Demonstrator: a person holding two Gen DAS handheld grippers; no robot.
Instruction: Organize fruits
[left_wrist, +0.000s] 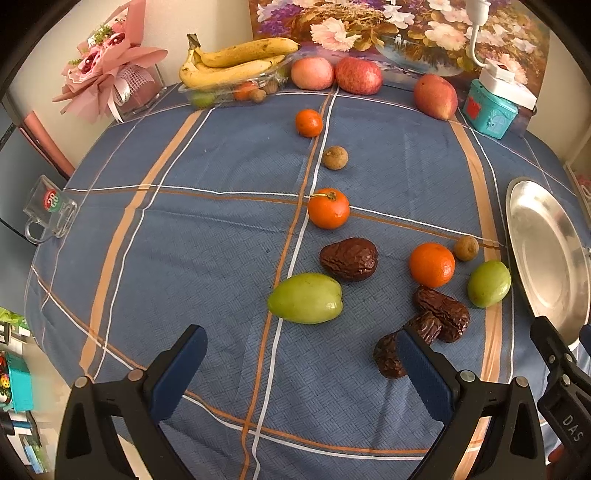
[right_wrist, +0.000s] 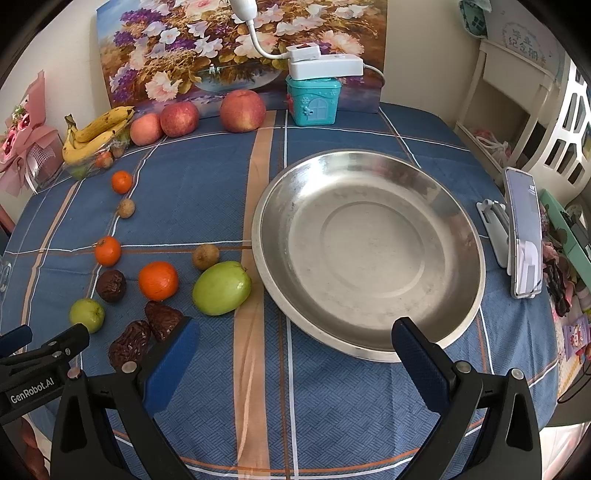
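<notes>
Small fruits lie scattered on the blue checked tablecloth (left_wrist: 221, 258). In the left wrist view a green fruit (left_wrist: 306, 298) lies just ahead of my open left gripper (left_wrist: 301, 349), beside a dark date (left_wrist: 349, 259). Three mandarins (left_wrist: 328, 208) (left_wrist: 431, 264) (left_wrist: 308, 123), brown longans (left_wrist: 335, 157) (left_wrist: 466, 248), more dates (left_wrist: 441, 308) and a second green fruit (left_wrist: 489, 283) lie around. The empty steel plate (right_wrist: 369, 251) sits ahead of my open right gripper (right_wrist: 295, 338). In the right wrist view the green fruit (right_wrist: 221, 288) touches the plate's left side.
At the back stand bananas in a clear tray (left_wrist: 236, 62), three apples (left_wrist: 358, 75), a teal box (left_wrist: 489, 110) with a white lamp, a flower painting and a pink bouquet (left_wrist: 107, 70). A glass mug (left_wrist: 50, 210) sits at the left edge; a phone on a stand (right_wrist: 522, 232) at the right.
</notes>
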